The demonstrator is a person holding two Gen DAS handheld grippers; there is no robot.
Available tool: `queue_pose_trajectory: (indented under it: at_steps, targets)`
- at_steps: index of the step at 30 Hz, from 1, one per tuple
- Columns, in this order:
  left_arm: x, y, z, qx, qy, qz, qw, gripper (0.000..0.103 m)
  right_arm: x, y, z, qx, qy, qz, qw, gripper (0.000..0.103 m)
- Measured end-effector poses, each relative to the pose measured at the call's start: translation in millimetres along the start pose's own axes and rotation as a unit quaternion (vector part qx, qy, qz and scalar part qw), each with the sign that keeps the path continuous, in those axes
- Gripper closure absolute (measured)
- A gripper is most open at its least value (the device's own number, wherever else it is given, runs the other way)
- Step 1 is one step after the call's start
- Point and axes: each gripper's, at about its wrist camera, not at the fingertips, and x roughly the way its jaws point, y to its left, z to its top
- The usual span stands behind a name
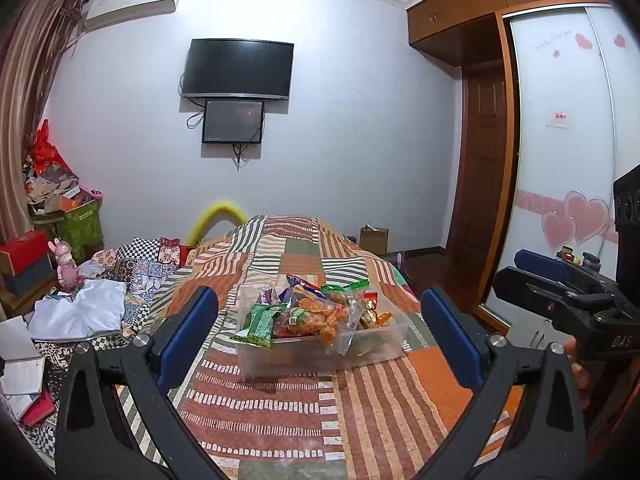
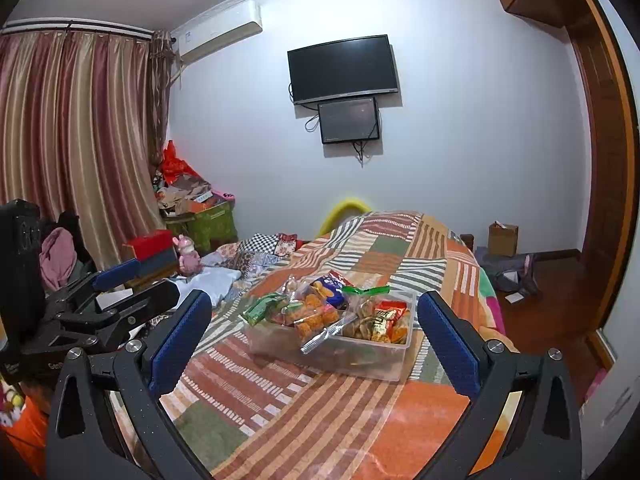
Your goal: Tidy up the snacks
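Left wrist view: "DAS" marks right tongs (image 1: 538, 270); both tongs released before snack box (image 1: 320, 344).

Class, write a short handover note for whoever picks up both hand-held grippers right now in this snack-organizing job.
Left hand-held gripper: open, empty, held back from the box.
Right hand-held gripper: open, empty, also short of it.
Clear plastic box sits on the patchwork bedspread, heaped with snack packets; some stick out over the rim.
Done: snacks gathered in the box.
Left: any sorting or tidying of the pile.
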Motion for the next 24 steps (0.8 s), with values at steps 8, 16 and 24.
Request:
queue_pose_trajectory:
  at_steps: [8,16,24]
  targets:
    - [0.0,0.0,0.1,0.0,0.0,0.0,1.0,0.0,-0.2,0.6,0.1,0.0,-0.001,0.001,1.0,0.0]
    - [1.5,-2.1,-1.4,0.0,0.001,-0.002,1.0,0.0,-0.8,1.2,0.0,0.0,-0.001,0.002,1.0,0.0]
    - [2.3,-1.3,-2.4,-0.001,0.004,-0.01,0.9999,0.0,-0.8,1.1,0.0,0.0,-0.001,0.001,1.0,0.0]
